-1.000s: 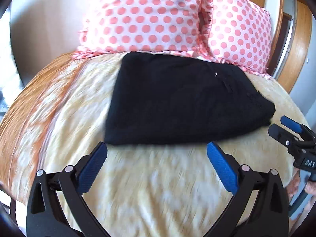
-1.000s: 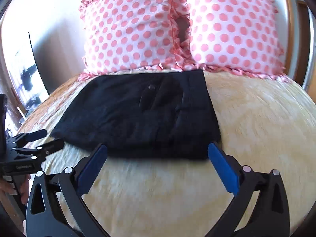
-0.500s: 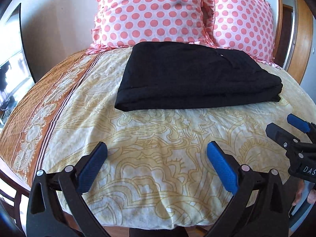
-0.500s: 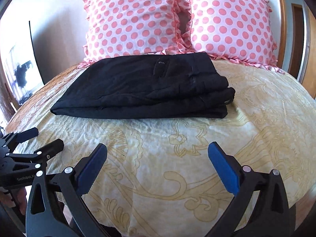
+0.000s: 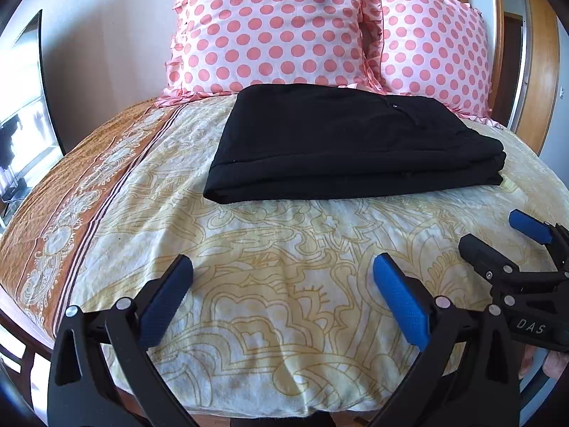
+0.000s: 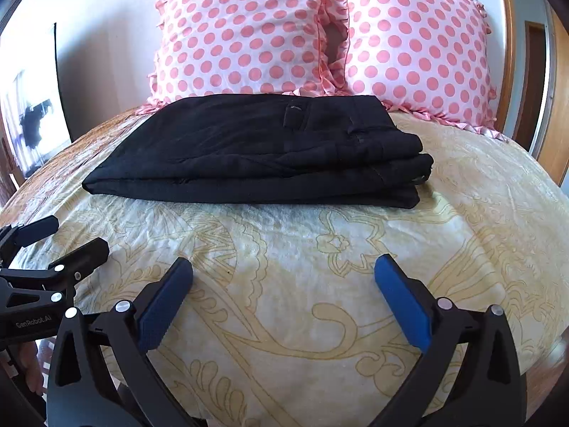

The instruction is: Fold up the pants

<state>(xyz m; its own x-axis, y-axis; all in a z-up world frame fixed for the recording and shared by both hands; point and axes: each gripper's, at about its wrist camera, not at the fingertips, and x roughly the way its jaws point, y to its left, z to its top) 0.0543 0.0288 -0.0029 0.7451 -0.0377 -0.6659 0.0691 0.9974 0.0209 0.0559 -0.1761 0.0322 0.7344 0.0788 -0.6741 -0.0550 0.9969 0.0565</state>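
Observation:
The black pants (image 5: 348,146) lie folded in a flat stack of layers on the bed, in front of the pillows; they also show in the right wrist view (image 6: 263,153). My left gripper (image 5: 282,275) is open and empty, held low over the bedspread well short of the pants. My right gripper (image 6: 284,274) is open and empty too, equally far back. Each gripper shows in the other's view: the right one (image 5: 498,235) at the right edge, the left one (image 6: 53,238) at the left edge, both open.
Two pink polka-dot pillows (image 5: 270,32) (image 6: 419,46) stand behind the pants against the wall. The yellow patterned bedspread (image 5: 284,249) has an orange border on the left. A wooden door frame (image 5: 540,53) is at the right.
Both grippers have pulled back from the pants toward the foot of the bed and dropped lower. The pants lie still. Both grippers stay open.

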